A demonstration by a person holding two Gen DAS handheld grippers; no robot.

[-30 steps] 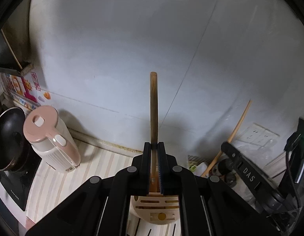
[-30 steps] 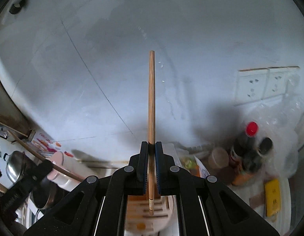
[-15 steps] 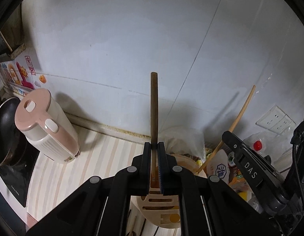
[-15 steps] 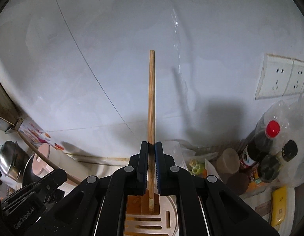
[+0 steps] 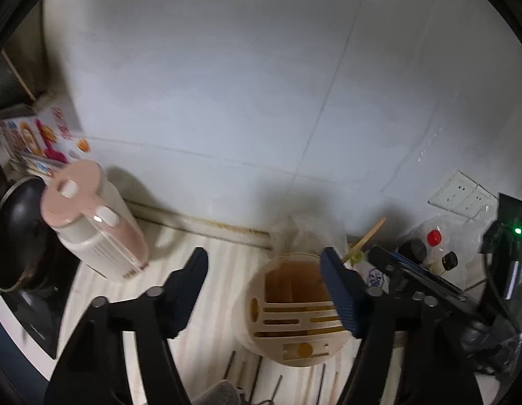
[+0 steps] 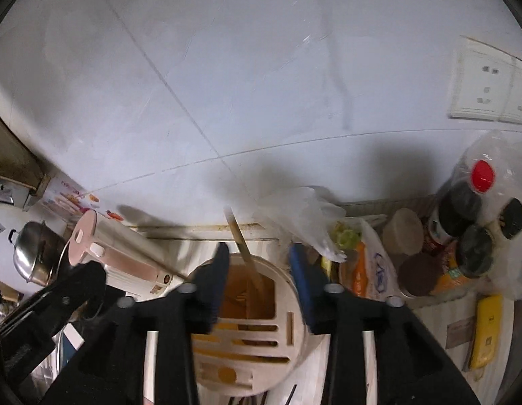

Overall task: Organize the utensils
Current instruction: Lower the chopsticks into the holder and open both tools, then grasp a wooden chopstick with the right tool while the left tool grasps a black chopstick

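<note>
Both tongs have let go since half a second ago: each was then clamped on a wooden chopstick standing straight up between its fingers, and now each stands spread wide with nothing in it. From the right wrist view, one chopstick leans inside the large open compartment of the round cream utensil holder, its upper end tilted back toward the white tiled wall. The right tongs sit just above the holder, one finger on either side of that compartment. In the left wrist view the left tongs hang over the same holder, their right finger over its rim and their left finger out over the striped table. Behind the holder a chopstick tip pokes up at a slant; whether it is the same stick I cannot tell. Left of the holder stands a pink-lidded kettle, with a dark pan beyond it. Right of the holder are a clear plastic bag and dark sauce bottles, one with a red cap. Thin dark utensils lie on the table just in front of the holder.
</note>
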